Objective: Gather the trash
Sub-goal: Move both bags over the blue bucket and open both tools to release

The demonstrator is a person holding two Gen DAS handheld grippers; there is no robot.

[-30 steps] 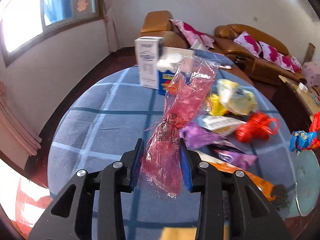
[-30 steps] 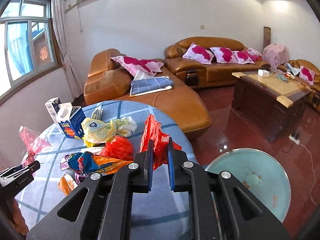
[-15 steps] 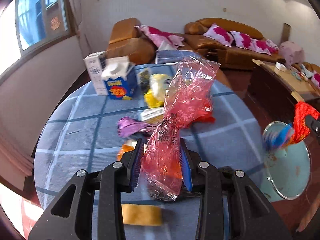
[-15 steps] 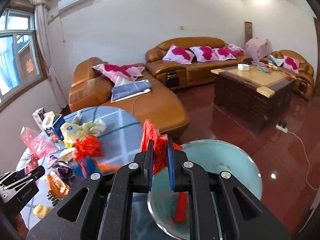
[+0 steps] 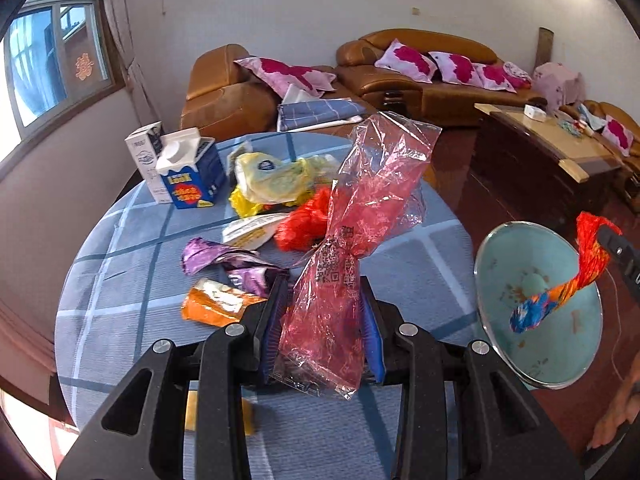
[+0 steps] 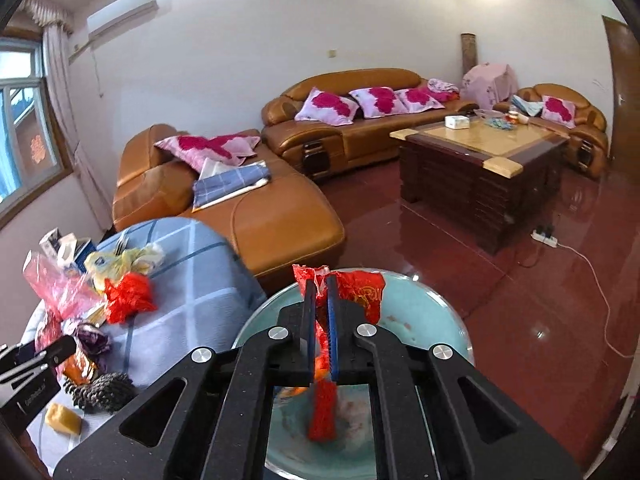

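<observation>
Fingers (image 5: 370, 332) around crinkled pink bag (image 5: 356, 240), seemingly.

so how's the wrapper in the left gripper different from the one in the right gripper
The pink cellophane bag is see-through; the red wrapper is opaque, with orange and blue print. The bag stands up wide from the left gripper over the table; the wrapper hangs twisted from the right gripper over the teal bin. Both are crumpled, pinched between shut fingers.
</observation>
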